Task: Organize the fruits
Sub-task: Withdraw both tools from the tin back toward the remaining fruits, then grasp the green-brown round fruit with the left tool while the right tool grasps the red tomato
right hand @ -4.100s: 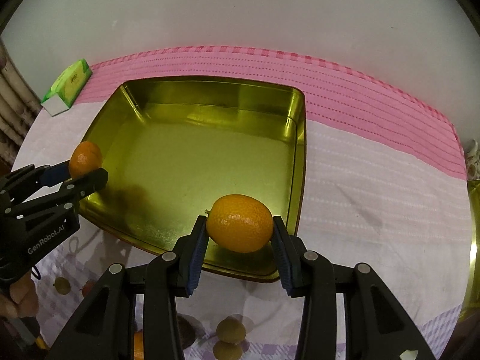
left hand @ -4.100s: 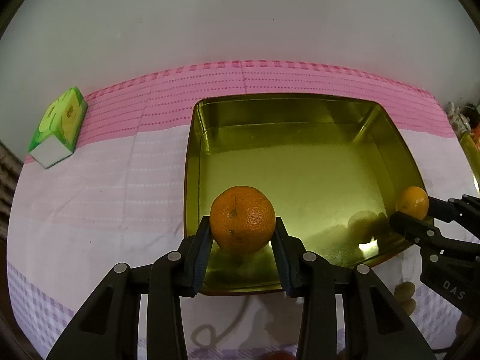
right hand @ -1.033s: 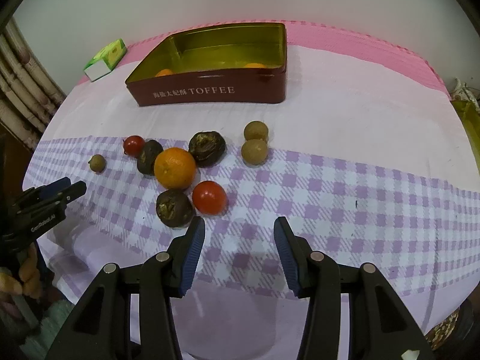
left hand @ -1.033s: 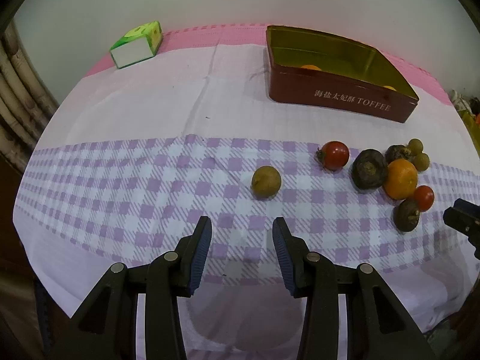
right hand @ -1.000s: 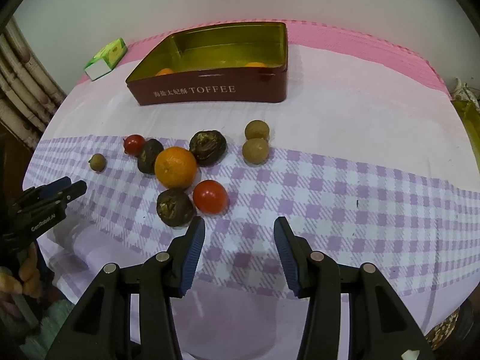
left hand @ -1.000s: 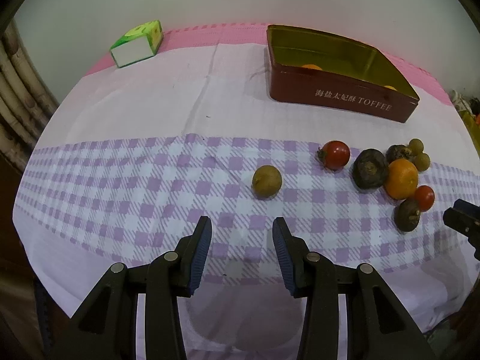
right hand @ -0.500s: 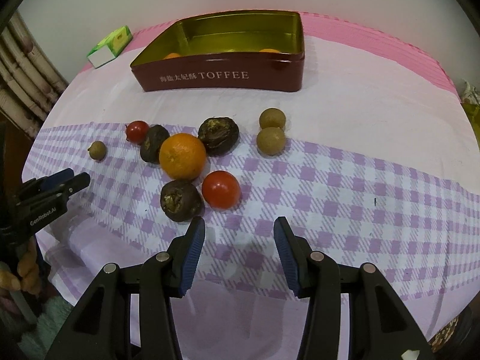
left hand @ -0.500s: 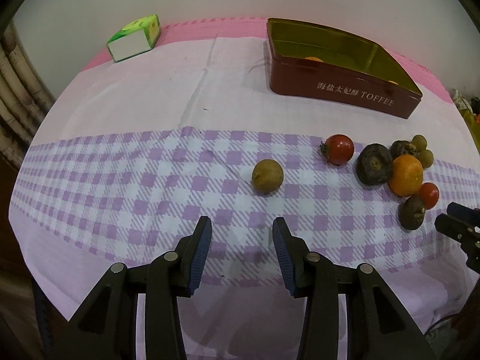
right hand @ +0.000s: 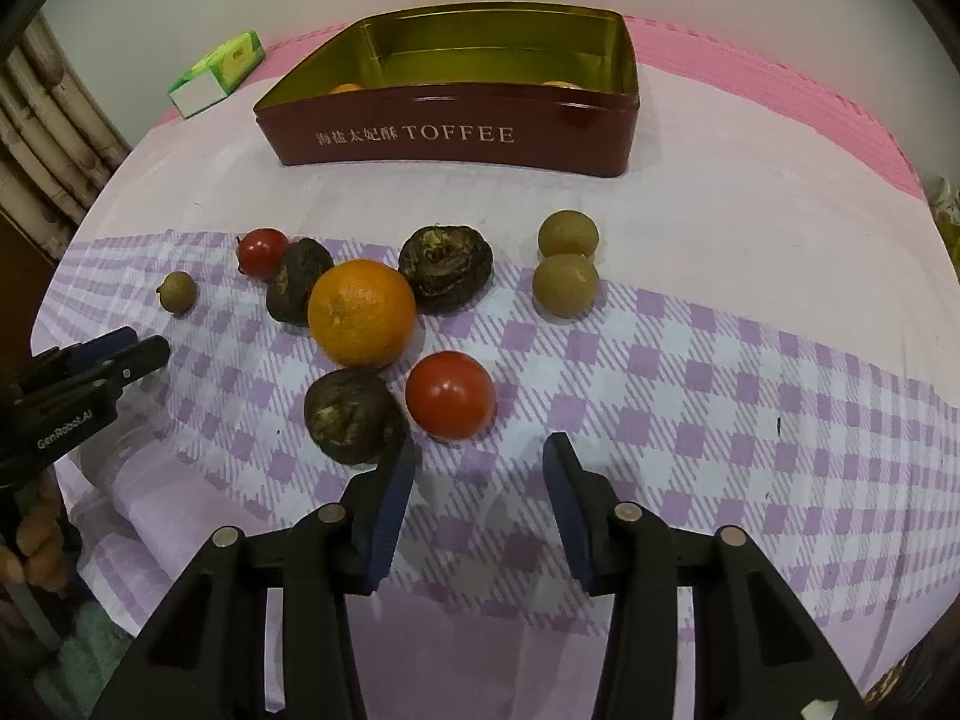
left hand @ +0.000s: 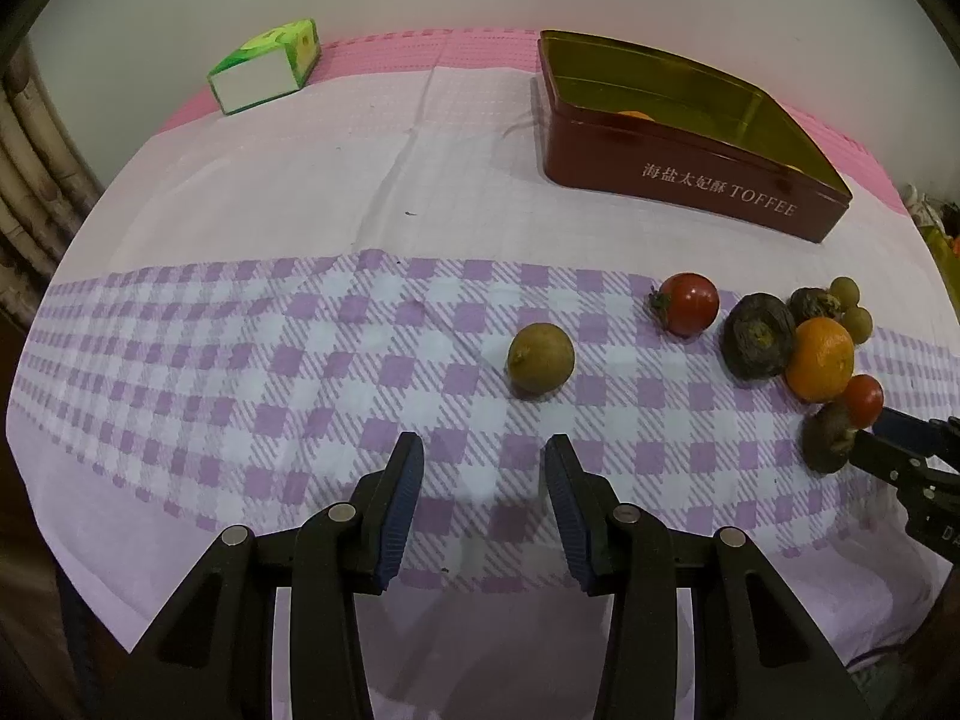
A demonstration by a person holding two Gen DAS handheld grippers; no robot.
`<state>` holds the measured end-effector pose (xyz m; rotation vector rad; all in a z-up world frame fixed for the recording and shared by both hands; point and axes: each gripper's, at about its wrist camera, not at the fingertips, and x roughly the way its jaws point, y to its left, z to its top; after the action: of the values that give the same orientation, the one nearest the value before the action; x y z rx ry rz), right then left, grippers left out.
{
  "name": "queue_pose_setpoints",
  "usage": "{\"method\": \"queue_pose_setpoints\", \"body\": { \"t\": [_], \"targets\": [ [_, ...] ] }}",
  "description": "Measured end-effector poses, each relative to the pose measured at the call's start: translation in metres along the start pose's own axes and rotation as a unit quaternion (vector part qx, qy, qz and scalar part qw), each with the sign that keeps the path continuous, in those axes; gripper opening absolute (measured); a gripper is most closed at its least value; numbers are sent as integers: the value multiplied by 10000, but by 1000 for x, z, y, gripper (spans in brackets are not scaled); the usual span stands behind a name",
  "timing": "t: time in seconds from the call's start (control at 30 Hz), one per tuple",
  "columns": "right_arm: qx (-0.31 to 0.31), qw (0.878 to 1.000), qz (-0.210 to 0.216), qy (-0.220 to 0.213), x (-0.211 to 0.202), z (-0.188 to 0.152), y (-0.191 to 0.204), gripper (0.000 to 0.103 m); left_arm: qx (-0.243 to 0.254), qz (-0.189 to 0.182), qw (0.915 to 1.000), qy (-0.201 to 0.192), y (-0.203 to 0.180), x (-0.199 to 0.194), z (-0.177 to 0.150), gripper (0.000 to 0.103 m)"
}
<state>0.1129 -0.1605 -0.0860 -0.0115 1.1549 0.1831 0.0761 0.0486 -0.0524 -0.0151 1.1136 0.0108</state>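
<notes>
From the left wrist, the left gripper (left hand: 483, 459) hangs spread and empty just short of the lone brownish-green fruit (left hand: 540, 358) on the checked cloth (left hand: 300, 360) — lined up, I judge, to take it to the toffee tin (left hand: 690, 180), where a sliver of what may be orange fruit shows.

From the right wrist, the right gripper (right hand: 478, 462) — jaws just narrowed, nothing between them — hovers near the red tomato (right hand: 450, 394) and the dark wrinkled fruit (right hand: 351, 416), likely sizing for a small pick.
</notes>
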Motion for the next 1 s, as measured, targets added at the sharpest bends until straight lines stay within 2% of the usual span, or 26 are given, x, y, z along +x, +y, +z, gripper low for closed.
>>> {"method": "queue_pose_setpoints", "body": {
  "t": [0.4,0.57,1.0],
  "targets": [
    [-169,9998,-124,-57,6,10,10,37,90,-52,9999,-26,-9,9,10,44],
    [-188,9996,-199,-93,8,12,11,26,143,-51,9999,-50,-13,12,17,44],
    [20,9998,-183,-113,5,8,-3,25,184,-45,9998,-33,-18,20,28,44]
  ]
}}
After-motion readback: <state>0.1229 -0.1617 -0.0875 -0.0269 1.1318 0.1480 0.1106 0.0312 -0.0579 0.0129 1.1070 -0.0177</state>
